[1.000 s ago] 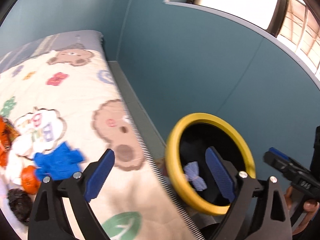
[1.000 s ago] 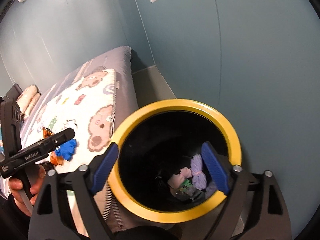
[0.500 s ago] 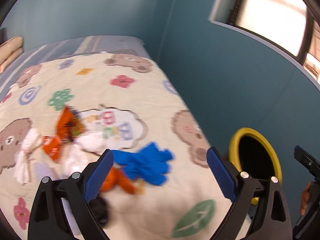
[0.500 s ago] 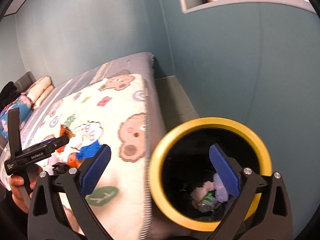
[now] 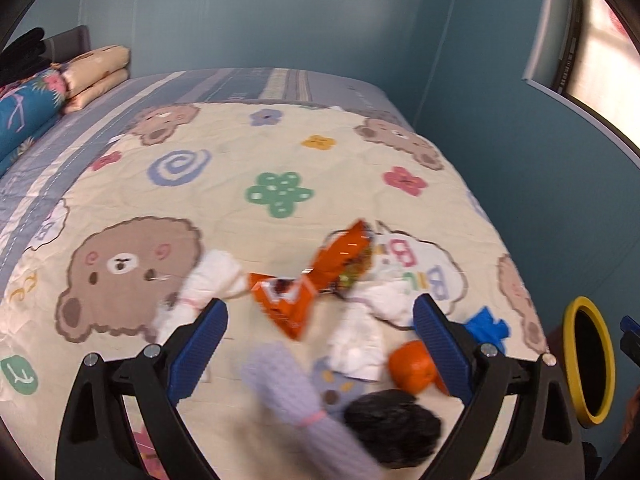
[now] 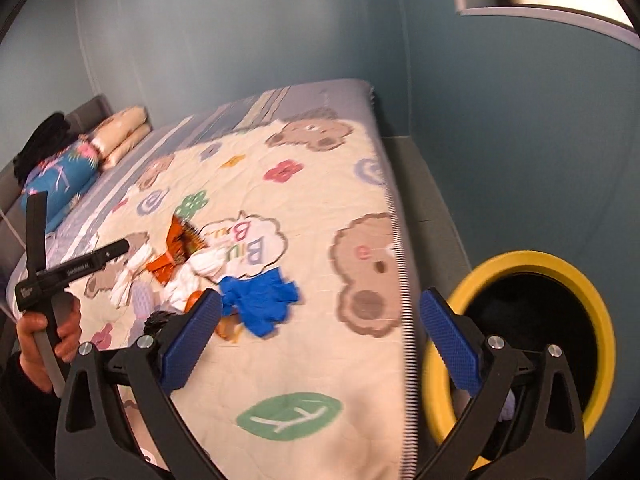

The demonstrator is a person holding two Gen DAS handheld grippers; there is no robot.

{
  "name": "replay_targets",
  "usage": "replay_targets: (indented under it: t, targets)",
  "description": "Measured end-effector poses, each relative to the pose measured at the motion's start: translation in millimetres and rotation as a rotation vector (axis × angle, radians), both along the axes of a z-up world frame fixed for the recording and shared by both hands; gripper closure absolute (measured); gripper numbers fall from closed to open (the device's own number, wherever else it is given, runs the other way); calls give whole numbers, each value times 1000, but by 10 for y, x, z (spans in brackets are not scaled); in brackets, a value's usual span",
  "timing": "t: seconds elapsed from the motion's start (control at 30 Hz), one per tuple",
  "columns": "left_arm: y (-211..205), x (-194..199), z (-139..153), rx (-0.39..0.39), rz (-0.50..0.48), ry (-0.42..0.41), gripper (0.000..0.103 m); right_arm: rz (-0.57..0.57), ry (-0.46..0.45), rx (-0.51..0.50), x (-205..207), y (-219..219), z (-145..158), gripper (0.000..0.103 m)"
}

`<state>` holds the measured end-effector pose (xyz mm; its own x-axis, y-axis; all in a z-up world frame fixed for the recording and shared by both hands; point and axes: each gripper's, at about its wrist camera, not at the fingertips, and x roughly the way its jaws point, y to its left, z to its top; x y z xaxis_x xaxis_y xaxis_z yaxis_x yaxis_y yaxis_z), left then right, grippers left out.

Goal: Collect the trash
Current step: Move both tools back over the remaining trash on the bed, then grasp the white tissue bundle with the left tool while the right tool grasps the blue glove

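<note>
A pile of trash lies on the bed quilt (image 5: 248, 152): orange snack wrappers (image 5: 316, 280), white crumpled tissues (image 5: 360, 340), a lilac knitted sock (image 5: 304, 408), a black clump (image 5: 392, 424), an orange ball (image 5: 412, 364) and a blue glove (image 5: 486, 326); the glove also shows in the right wrist view (image 6: 260, 300). My left gripper (image 5: 320, 352) is open and empty above the pile. My right gripper (image 6: 320, 344) is open and empty over the bed edge. The yellow-rimmed black bin (image 6: 560, 340) stands on the floor beside the bed, with some trash inside.
Folded blankets and pillows (image 5: 48, 92) lie at the bed's far left. A blue wall (image 6: 520, 140) runs close along the bed's right side, leaving a narrow grey floor strip (image 6: 428, 200). A window (image 5: 600, 40) is high on the right.
Both grippers have swung left, away from the bin and toward the bed. The left one now faces the trash pile; the bin has slid to the right edge of both views.
</note>
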<state>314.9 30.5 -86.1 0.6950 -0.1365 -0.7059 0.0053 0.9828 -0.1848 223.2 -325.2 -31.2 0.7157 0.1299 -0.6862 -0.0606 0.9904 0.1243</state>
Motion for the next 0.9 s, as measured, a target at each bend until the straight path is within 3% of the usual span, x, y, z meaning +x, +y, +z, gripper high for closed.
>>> replay_targets:
  t: [0.37, 0.9]
  targets:
    - [726, 120, -316, 7, 112, 55, 13, 85, 110, -17, 458, 581, -366, 8]
    - [1107, 236, -729, -11, 168, 117, 13, 58, 237, 9, 936, 792, -990, 9]
